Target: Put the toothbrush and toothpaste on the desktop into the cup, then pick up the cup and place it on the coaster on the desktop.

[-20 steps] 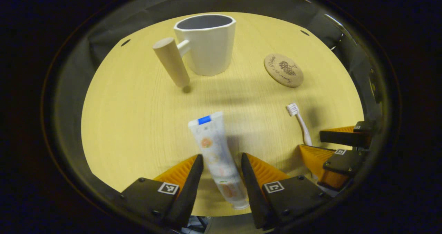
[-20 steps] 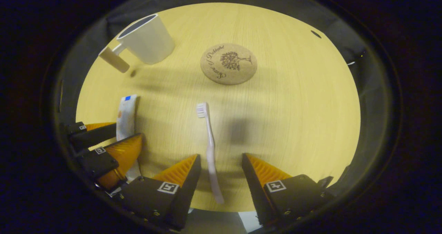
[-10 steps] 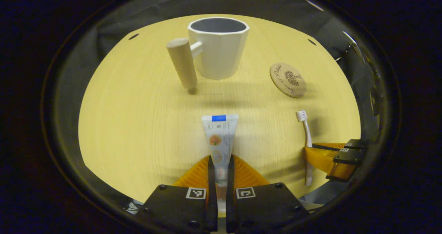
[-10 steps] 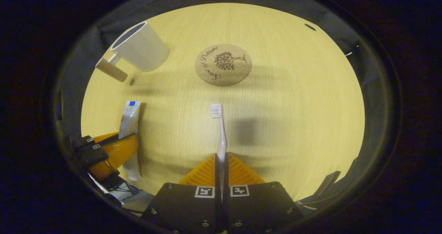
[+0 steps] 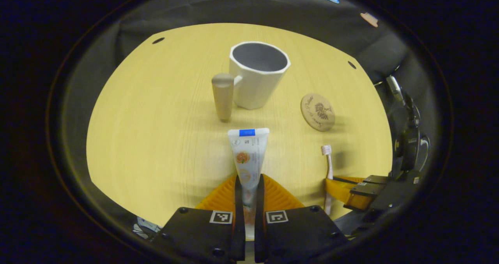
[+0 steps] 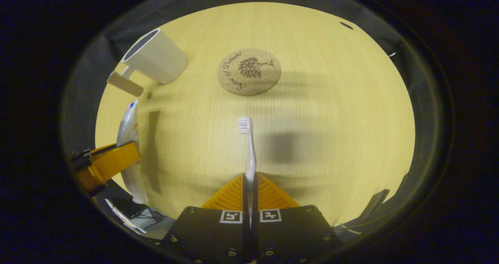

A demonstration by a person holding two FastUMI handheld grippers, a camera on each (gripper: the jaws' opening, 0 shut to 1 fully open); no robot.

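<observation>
- left gripper [image 5: 248, 186] closed tight on the toothpaste [image 5: 248, 155], both fingers pressing the tube near its cap end, flat blue-marked end pointing straight ahead
- held clear of the desktop [image 5: 156, 139], judging by the tube's shadow seen in the right gripper view
- ahead of the left gripper, slightly to its right: white faceted cup [image 5: 257, 75], upright, mouth open, nothing visible inside
- wooden peg handle [image 5: 223, 96] sticking off the cup on the side nearer the left gripper, just beyond the toothpaste tip
- farther right of the cup, apart from it: round cork coaster [image 5: 317, 112], lying flat, bare
- right gripper [image 6: 250, 184] clamped shut on the toothbrush [image 6: 248, 147], fingers squeezing the lower handle, bristle head pointing forward
- straight ahead of the right gripper, beyond the bristles and apart from them: coaster [image 6: 249, 71]
- ahead and to the left of the right gripper: cup [image 6: 156, 61], handle toward the near left
- off to the left of the right gripper: left gripper [image 6: 107, 164] with the toothpaste [image 6: 128, 147] in its grip, tube blurred
- off to the right of the left gripper: right gripper [image 5: 343, 186], toothbrush [image 5: 328, 166] poking forward from it, bristles up front
- cannot tell whether the toothbrush touches the desktop [image 6: 331, 100]
</observation>
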